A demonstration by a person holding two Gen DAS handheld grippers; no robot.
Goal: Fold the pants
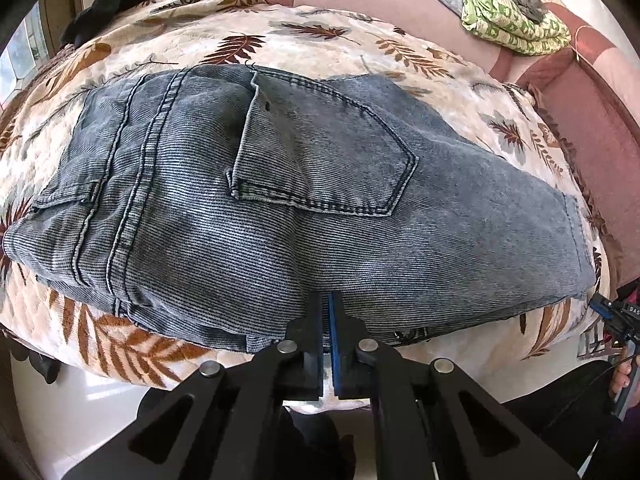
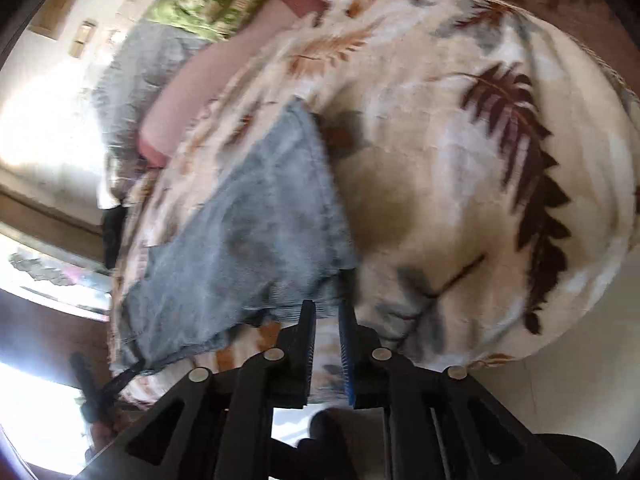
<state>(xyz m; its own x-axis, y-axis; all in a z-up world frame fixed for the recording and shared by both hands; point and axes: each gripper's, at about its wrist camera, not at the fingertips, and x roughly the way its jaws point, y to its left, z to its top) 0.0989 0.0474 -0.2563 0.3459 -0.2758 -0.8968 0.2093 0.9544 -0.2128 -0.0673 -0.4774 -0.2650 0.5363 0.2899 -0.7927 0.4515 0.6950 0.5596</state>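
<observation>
so, from my left wrist first: the jeans (image 1: 256, 200) lie on the leaf-print blanket (image 1: 360, 56) already folded down to a short, thick bundle, with the back pocket (image 1: 320, 168) facing up and the waistband end toward the left of the view. my left claw (image 1: 327, 304) is pinched almost fully closed right at the near edge of the denim; the blue pads meet where the cloth begins, so it looks to me as if a thin bit of that edge is nipped between them, though i cannot see the fabric inside the pads for certain. at the far right of this view my right claw (image 1: 612, 316) peeks in just off the corner of the bundle, with a hand (image 1: 622, 376) behind it. a green patterned cloth (image 1: 512, 24) sits well away at the back on the pink sofa (image 1: 568, 92).

now from my right wrist, which is blurred: the right claw (image 2: 327, 312) stands a little apart, a narrow gap between its fingers, and nothing is gripped in it. its tips sit just at the lower corner of the jeans (image 2: 248, 232), with blanket (image 2: 460, 160) showing through the gap.

as i judge it, the big folds are done: legs together and doubled over. what is left seems to be either one more fold across, or just squaring the edges and letting go.
</observation>
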